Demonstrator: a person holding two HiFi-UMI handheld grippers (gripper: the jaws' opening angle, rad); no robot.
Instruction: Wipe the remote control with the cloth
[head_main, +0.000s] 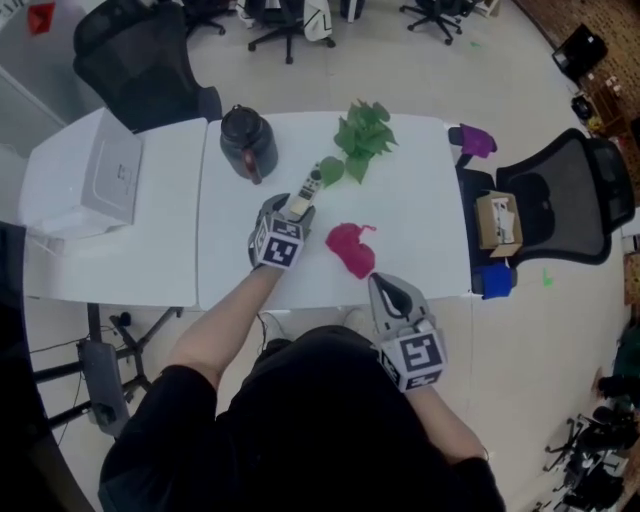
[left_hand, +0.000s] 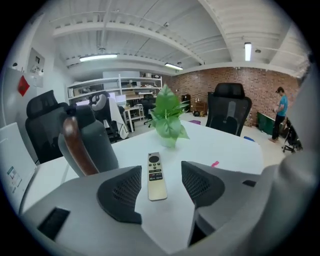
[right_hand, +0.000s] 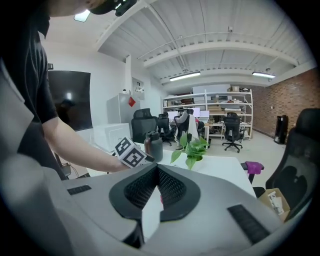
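Lines up the left gripper (left_hand: 160, 187) on the slim gold remote control with black buttons (left_hand: 156, 177), flat on the white table (head_main: 420, 230) at its twelve o'clock, likely to steady it for wiping; jaws spread wide, gripping nothing. Holds the right gripper (right_hand: 157, 187) pressed together, empty, at five o'clock of the crumpled magenta cloth (head_main: 350, 247).

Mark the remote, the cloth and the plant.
remote (left_hand: 157, 189): left gripper view, its plain lower body below the buttons.
cloth (head_main: 350, 247): head view, middle of the bunched pink fabric.
plant (head_main: 364, 138): head view, its leaves.
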